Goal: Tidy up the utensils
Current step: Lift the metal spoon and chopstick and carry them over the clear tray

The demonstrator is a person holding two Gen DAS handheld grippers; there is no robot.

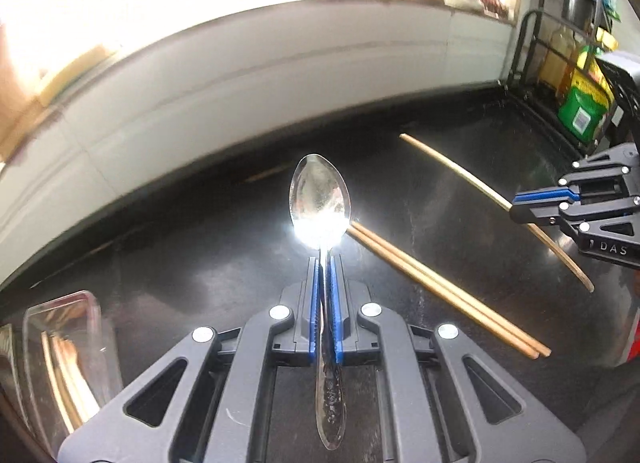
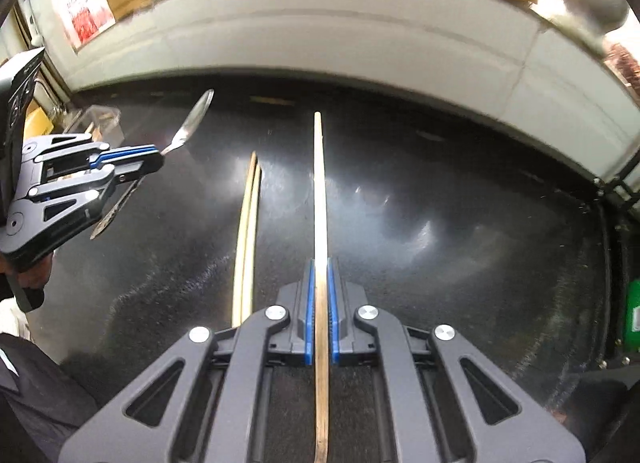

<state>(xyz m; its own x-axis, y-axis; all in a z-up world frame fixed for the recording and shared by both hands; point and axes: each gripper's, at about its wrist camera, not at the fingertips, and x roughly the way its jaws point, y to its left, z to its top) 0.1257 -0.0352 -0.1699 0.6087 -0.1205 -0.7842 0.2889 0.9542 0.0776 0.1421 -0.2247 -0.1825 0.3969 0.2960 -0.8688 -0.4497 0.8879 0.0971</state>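
Black counter (image 1: 200,263): clear tub (image 1: 80,343) w/ chopsticks inside; L gripper (image 1: 324,263) clamps spoon (image 1: 320,195), R gripper (image 2: 320,267) clamps chopstick (image 2: 319,183).

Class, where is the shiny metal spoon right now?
The shiny metal spoon is clamped in the left tool, above the black counter, left of two wooden chopsticks.

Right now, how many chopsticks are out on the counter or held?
3: one chopstick clamped in the right gripper, a pair lying together on the black counter. More sticks may sit in the clear container, blurred.
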